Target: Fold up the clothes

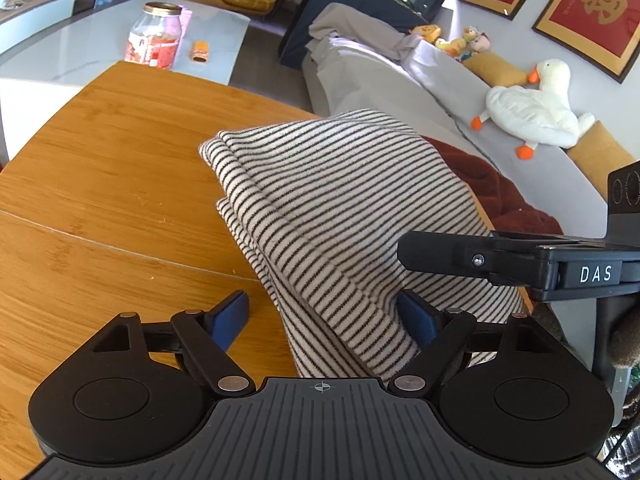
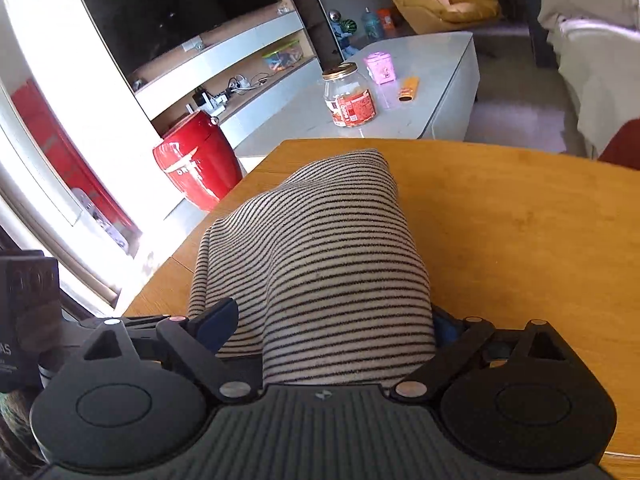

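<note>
A black-and-white striped garment (image 1: 328, 208) lies folded in layers on the wooden table (image 1: 100, 184). My left gripper (image 1: 324, 320) is open, its blue pads wide apart, with the near end of the cloth lying between them. My right gripper (image 2: 332, 328) is also open, and the striped garment (image 2: 320, 248) lies between its fingers and over the gripper's front. The right gripper's black body (image 1: 520, 264) shows in the left wrist view, resting at the cloth's right side.
A low white table (image 2: 424, 92) beyond holds a glass jar (image 2: 350, 96), a pink box (image 2: 380, 68) and an orange item (image 2: 409, 88). A red stool (image 2: 196, 160) stands left. A dark red cloth (image 1: 500, 188) and sofa with plush duck (image 1: 532, 108) are at the right.
</note>
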`<state>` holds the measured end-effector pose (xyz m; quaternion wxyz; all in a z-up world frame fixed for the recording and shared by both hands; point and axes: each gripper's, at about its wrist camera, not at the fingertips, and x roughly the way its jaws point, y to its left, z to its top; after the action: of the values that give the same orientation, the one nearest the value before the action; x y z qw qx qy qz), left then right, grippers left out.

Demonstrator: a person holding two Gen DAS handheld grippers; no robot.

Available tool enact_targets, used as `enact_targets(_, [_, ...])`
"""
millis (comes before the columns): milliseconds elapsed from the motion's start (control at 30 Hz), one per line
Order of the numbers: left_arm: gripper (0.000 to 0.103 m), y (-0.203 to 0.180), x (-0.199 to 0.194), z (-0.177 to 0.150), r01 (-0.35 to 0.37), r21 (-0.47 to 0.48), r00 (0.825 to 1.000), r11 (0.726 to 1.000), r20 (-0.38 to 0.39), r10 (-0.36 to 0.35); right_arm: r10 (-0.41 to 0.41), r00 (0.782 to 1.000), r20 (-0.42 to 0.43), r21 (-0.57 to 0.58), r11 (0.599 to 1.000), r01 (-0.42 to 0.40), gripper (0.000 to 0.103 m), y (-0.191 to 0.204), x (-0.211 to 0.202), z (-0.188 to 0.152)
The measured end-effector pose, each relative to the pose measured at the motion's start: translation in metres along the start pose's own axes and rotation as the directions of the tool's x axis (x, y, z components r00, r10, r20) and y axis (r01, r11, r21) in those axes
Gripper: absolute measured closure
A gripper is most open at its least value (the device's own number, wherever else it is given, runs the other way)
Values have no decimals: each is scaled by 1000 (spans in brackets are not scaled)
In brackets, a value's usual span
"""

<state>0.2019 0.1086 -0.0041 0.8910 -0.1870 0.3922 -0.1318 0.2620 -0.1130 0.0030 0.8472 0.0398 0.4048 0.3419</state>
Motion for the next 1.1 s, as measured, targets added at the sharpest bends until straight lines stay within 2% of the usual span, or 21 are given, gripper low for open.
enact_targets(167, [17,-7,-3,-2,-13,4,1000,1000,2,13,-51,999,-3,-33,998,51,8,5,1,-3])
enact_targets(400, [18,-12,1,-9,33,-20,999,999,-40,-34,-42,999,-4,-24,999,42,8,-4,2,-7])
enact_targets(467, [16,-14,3,-11,26,-4,999,1000,-33,-26,-37,999,-1,-17,999,37,8,-7,2,-8])
enact_targets(567, [17,-14,4,-11,33,-14,999,999,-28,-33,-28,1000,15,28,999,27,0,-21,-3,-15])
enact_targets(633, [17,-14,5,-11,38,-11,999,999,-26,-39,-19,999,29,95,995,16,0,-39,-9,-23])
enact_targets(700, [18,-16,6,-11,46,-8,999,999,-22,-46,24,999,42,179,983,-31,0,-59,-14,-32])
enact_targets(767, [18,-16,8,-11,48,-8,999,999,-15,-48,69,995,69,232,969,-83,5,-71,-17,-40])
enact_targets(833, [19,-13,7,-10,50,-11,999,999,-7,-50,77,993,90,196,976,-94,23,-65,-19,-40])
enact_targets(967, [21,1,6,-2,49,-6,999,999,11,-49,69,994,80,123,989,-78,25,-50,-9,-29])
enact_targets(1100, [22,29,0,19,-7,10,999,1000,53,6,82,994,72,90,992,-88,25,-36,23,-6])
